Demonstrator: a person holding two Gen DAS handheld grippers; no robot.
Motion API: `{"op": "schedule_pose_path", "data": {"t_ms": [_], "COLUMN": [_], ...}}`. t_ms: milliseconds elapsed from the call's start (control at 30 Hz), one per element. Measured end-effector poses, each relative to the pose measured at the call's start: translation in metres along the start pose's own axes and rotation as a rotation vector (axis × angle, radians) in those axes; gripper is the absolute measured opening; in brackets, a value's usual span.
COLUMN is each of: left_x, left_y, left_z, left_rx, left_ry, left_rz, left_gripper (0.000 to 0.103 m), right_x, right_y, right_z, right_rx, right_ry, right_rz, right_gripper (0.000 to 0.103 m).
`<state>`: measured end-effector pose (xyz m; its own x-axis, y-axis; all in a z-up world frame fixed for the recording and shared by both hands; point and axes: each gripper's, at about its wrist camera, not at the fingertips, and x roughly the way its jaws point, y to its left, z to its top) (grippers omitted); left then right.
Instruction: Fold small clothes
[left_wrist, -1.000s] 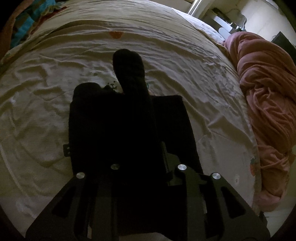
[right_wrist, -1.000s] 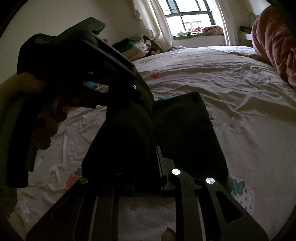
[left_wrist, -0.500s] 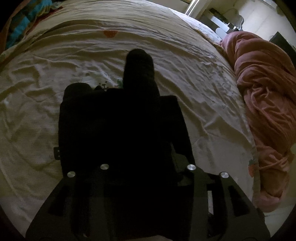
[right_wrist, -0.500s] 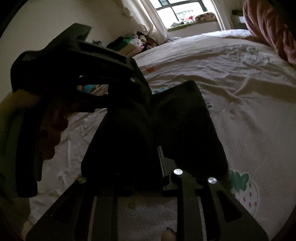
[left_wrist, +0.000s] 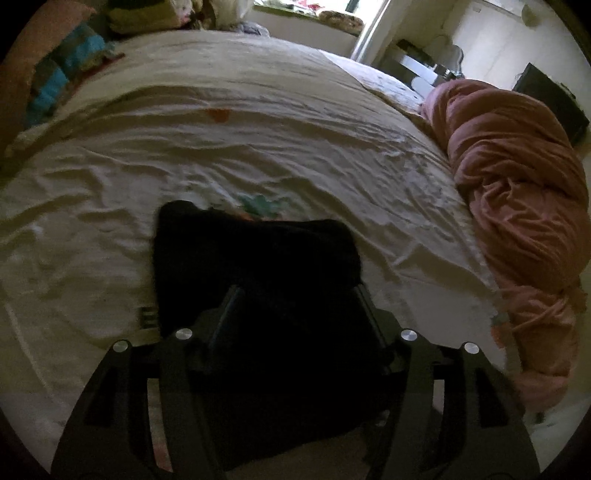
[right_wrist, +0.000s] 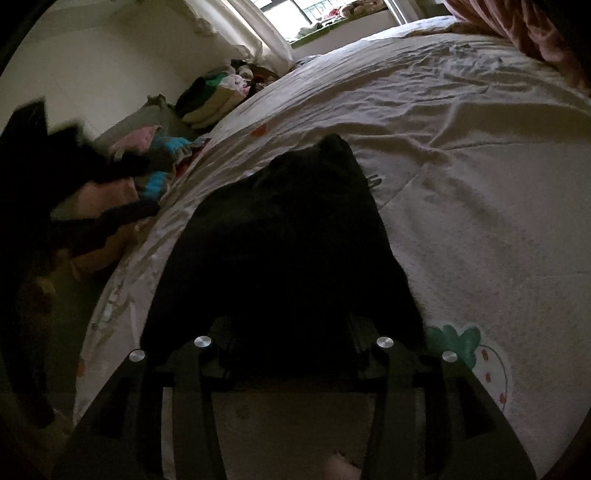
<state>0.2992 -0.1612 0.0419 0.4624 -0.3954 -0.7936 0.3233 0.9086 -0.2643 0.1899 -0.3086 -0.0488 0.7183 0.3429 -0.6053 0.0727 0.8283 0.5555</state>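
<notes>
Right wrist: black garment (right_wrist: 280, 236) lengthwise, away.

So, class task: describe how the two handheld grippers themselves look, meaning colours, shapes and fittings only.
Both the left gripper and the right gripper are matt black with angular, cut-out frames that widen toward the camera. Each carries four round silver screw heads in a row. No cables, markings or sleeves can be seen.
</notes>
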Motion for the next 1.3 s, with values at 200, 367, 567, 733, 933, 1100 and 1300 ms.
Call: {"op": "schedule_pose_path", "data": {"t_ms": [200, 367, 567, 733, 933, 1100, 1300], "left_x": [-0.016, -0.03, -0.037, -0.03, -0.014, -0.004, 0.004], "left_y": [0.014, 0.022, 0.023, 0.036, 0.047, 0.05, 0.049], "left_z": [-0.022, -0.034, -0.046, -0.057, -0.068, -0.071, -0.071], "left_rx": [0.046, 0.052, 0.078, 0.051, 0.005, -0.009, -0.01], "left_ry": [-0.045, -0.079, -0.1, -0.078, -0.047, -0.027, -0.012], "left_rz": [0.128, 0.147, 0.179, 0.178, 0.157, 0.149, 0.143], "left_gripper": [0.053, 0.064, 0.072, 0.076, 0.076, 0.076, 0.076], "right_x": [-0.007, -0.009, -0.009, 0.003, 0.023, 0.04, 0.047], "right_y": [0.001, 0.003, 0.016, 0.015, 0.006, 0.0, 0.009], "right_z": [0.006, 0.01, 0.022, 0.038, 0.061, 0.078, 0.087], "right_rx": [0.0, -0.003, -0.055, -0.062, -0.049, -0.061, -0.155], "right_ry": [-0.001, 0.022, 0.082, 0.174, 0.228, 0.234, 0.223], "right_rz": [0.037, 0.044, 0.084, 0.124, 0.132, 0.124, 0.143], "right_gripper": [0.048, 0.052, 0.061, 0.065, 0.064, 0.059, 0.022]}}
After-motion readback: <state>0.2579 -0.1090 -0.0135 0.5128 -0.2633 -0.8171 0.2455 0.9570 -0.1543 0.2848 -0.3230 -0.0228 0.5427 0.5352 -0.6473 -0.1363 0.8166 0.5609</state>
